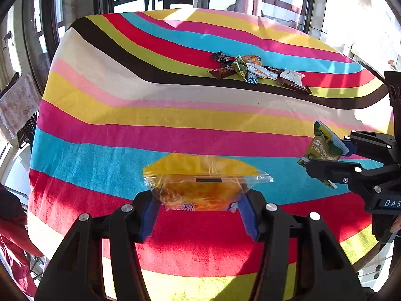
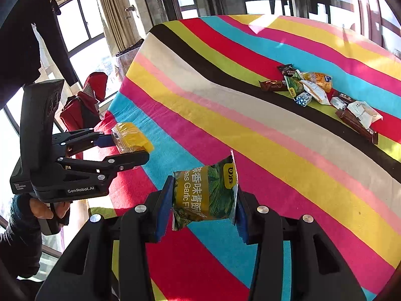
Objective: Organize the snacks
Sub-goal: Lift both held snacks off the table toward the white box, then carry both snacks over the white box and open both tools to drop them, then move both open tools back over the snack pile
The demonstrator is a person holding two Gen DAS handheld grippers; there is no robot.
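Note:
My left gripper [image 1: 198, 200] is shut on a yellow clear-wrapped snack packet [image 1: 203, 178] and holds it above the striped tablecloth [image 1: 150, 125] near the front edge. My right gripper [image 2: 203, 200] is shut on a green garlic-pea packet [image 2: 205, 195], also held above the cloth. Each gripper shows in the other's view: the right one [image 1: 325, 155] with the green packet [image 1: 323, 143] at the right, the left one [image 2: 130, 143] with the yellow packet [image 2: 130, 135] at the left. A pile of several snack packets [image 1: 258, 71] lies far across the table; it also shows in the right wrist view [image 2: 323, 92].
The table's left edge drops off beside a red bag [image 2: 82, 105] and a hanging towel [image 1: 17, 102]. Windows and curtains [image 2: 112, 12] stand behind the table. A person's hand [image 2: 42, 208] holds the left gripper's handle.

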